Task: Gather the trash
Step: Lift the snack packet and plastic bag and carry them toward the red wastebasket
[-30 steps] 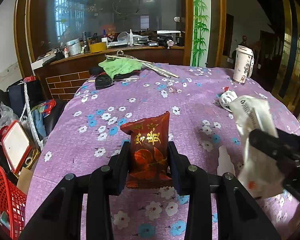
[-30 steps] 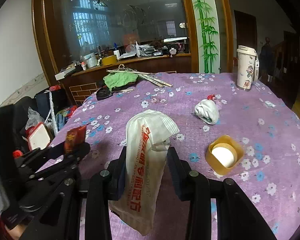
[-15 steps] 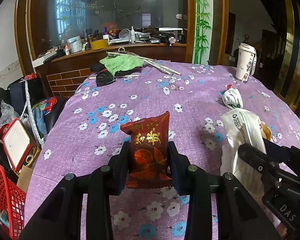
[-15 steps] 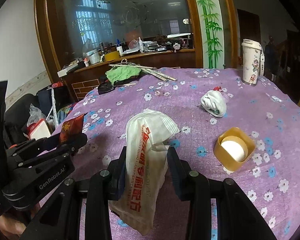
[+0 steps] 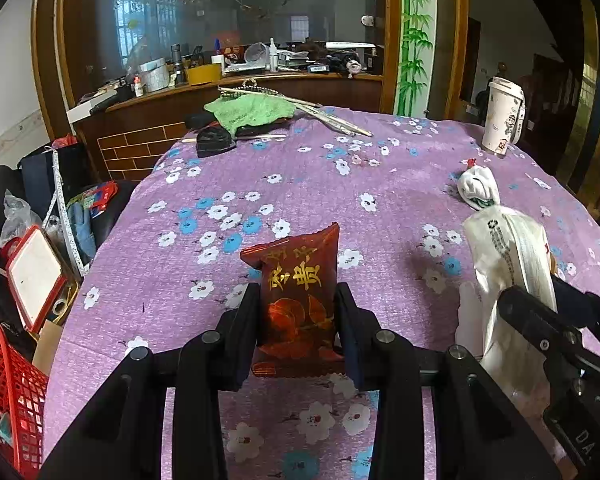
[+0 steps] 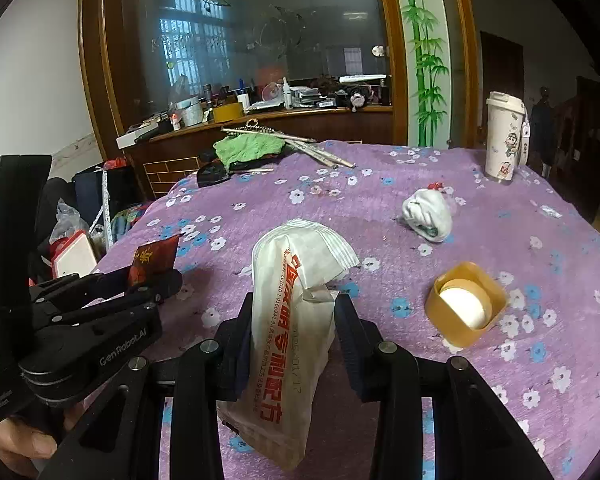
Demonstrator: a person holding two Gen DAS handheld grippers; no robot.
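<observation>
1. The left tongs (image 5: 298,320) are clenched on a red packet (image 5: 298,300), which stands upright between the pads at lower centre of the left view, above the purple desk (image 5: 320,188).
2. The right tongs (image 6: 294,320) are clenched on a white bag (image 6: 292,320) at lower centre of the right view. Its top fans out above the pads and its tail hangs below them.
3. Both loads are off the desk, so the step in hand looks like carrying them to a bin. The red basket (image 5: 8,396) at the lower left edge of the left view, beside the desk, seems the likely one.
4. Risk: the bag is held by its middle only. It is limp, and a quick swing could let it slide out or spill whatever is inside.
5. Risk: the two tongs sit near each other, the left showing at lower left of the right view. Crossing toward the basket could knock one against the other and loosen a grip.
6. Risk: the packet is slick. If the left pads ease, it may drop short, onto the clutter beside the basket.
7. Left on the desk: a white wad (image 6: 428,216) at right centre, and a yellow cup (image 6: 466,306) just right of the bag, which a low sweep could tip.
</observation>
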